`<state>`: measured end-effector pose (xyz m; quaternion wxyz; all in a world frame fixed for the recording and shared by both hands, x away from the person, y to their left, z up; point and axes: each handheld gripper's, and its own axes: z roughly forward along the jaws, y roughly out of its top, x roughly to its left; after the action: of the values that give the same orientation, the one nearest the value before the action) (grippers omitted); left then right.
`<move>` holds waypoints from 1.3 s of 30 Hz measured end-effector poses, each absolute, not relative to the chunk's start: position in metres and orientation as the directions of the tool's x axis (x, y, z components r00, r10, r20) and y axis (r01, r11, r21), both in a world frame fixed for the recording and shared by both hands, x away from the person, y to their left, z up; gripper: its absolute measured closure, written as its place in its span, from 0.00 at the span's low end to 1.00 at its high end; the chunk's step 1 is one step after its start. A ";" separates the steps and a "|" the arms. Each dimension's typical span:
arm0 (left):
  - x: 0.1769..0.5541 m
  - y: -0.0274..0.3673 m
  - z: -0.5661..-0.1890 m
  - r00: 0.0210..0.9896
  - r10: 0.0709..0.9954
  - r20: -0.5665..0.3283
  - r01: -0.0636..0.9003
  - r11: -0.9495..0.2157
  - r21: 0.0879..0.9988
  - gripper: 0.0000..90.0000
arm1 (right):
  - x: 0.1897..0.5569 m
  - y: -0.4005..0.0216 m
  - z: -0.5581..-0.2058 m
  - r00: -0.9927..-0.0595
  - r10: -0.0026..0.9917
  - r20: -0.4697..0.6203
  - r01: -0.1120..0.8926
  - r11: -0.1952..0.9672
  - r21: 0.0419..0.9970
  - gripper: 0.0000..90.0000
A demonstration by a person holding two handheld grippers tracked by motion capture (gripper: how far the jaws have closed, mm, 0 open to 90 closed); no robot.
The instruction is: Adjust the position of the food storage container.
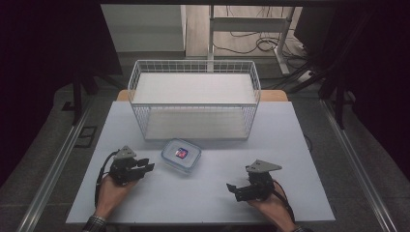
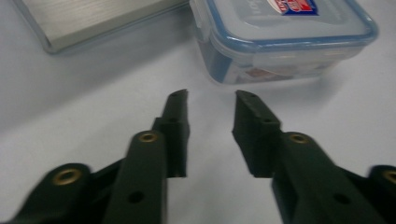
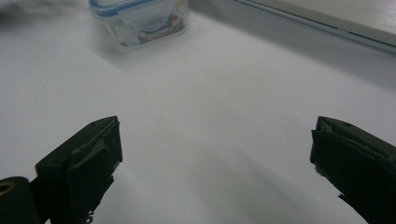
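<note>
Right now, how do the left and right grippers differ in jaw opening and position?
The left gripper has its jaws narrowed to a small gap; the right gripper holds its jaws wide apart. The left sits close to the lidded container; the right is farther from it. Both hold nothing and point toward the container.

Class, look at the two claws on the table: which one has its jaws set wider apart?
The right claw: in its own view its jaws stand far apart at the frame's edges, while the left claw shows only a narrow gap.

Left gripper (image 2: 211,95) jaws narrowly apart
</note>
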<state>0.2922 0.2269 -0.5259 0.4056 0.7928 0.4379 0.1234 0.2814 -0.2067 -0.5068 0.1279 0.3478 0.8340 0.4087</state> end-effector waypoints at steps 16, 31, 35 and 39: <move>0.335 0.206 -0.533 0.588 0.797 -0.137 0.587 -0.304 0.750 0.99 | 0.285 -0.203 -0.505 -0.721 0.691 0.053 0.465 0.427 0.775 0.08; 0.321 0.173 -0.533 0.683 0.718 -0.136 0.570 -0.407 0.713 1.00 | 0.286 -0.205 -0.505 -0.718 0.694 0.051 0.472 0.431 0.769 0.12; 0.316 0.163 -0.532 0.708 0.687 -0.163 0.566 -0.415 0.712 1.00 | 0.286 -0.206 -0.505 -0.717 0.695 0.053 0.476 0.433 0.766 0.13; 0.312 0.154 -0.529 0.729 0.667 -0.158 0.558 -0.443 0.702 1.00 | 0.288 -0.206 -0.505 -0.721 0.691 0.057 0.483 0.441 0.757 0.19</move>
<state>0.3118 0.1538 -0.5289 0.3845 0.8464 0.3615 0.0709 0.2884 -0.2065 -0.5053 0.1311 0.3497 0.8387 0.3964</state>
